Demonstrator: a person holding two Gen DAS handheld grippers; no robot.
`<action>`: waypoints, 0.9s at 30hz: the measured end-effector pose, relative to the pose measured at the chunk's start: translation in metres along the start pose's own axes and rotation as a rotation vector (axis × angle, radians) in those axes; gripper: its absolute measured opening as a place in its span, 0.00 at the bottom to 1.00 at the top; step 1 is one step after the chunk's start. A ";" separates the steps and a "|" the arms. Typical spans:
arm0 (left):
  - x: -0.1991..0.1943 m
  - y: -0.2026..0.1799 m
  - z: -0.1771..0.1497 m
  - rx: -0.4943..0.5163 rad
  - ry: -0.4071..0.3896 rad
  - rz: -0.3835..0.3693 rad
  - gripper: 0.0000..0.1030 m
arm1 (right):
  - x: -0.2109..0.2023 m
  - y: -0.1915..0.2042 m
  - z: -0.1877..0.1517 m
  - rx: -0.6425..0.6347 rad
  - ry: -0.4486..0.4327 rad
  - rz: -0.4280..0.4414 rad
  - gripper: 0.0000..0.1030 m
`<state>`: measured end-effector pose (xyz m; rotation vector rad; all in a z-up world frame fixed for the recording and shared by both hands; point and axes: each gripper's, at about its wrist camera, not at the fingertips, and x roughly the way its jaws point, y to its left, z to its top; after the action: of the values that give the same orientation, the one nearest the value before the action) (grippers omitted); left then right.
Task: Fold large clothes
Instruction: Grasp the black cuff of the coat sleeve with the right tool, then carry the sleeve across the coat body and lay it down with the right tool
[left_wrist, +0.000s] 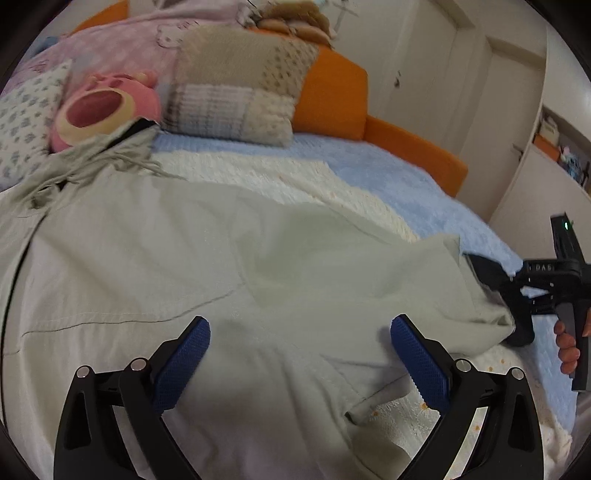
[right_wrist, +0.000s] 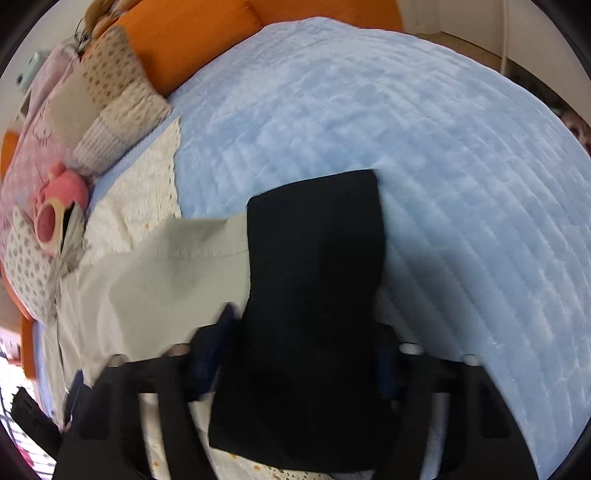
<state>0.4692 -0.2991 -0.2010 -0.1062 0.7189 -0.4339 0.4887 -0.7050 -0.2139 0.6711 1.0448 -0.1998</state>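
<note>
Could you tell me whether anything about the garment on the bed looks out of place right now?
The pale green garment lies rumpled, its hood end bunched against the pink plush toy; its black cuff sits between the right gripper fingers.

You get soft, even indoor light with faint shadows. Motion blur smears the pillows (left_wrist: 236, 92) near the orange headboard (left_wrist: 332, 96); fisheye bending and black vignette ring both views.
</note>
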 end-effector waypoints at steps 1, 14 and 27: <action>-0.009 0.003 -0.001 -0.017 -0.038 0.005 0.95 | -0.004 -0.005 0.002 0.033 -0.001 0.023 0.40; 0.004 0.013 -0.017 -0.115 0.099 0.024 0.11 | -0.066 0.050 0.014 -0.018 -0.072 0.119 0.11; -0.040 0.019 -0.034 -0.134 -0.119 -0.006 0.10 | -0.123 0.282 -0.008 -0.297 -0.134 0.254 0.09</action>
<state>0.4263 -0.2627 -0.2066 -0.2585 0.6301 -0.3820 0.5501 -0.4977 0.0050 0.5063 0.8306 0.1286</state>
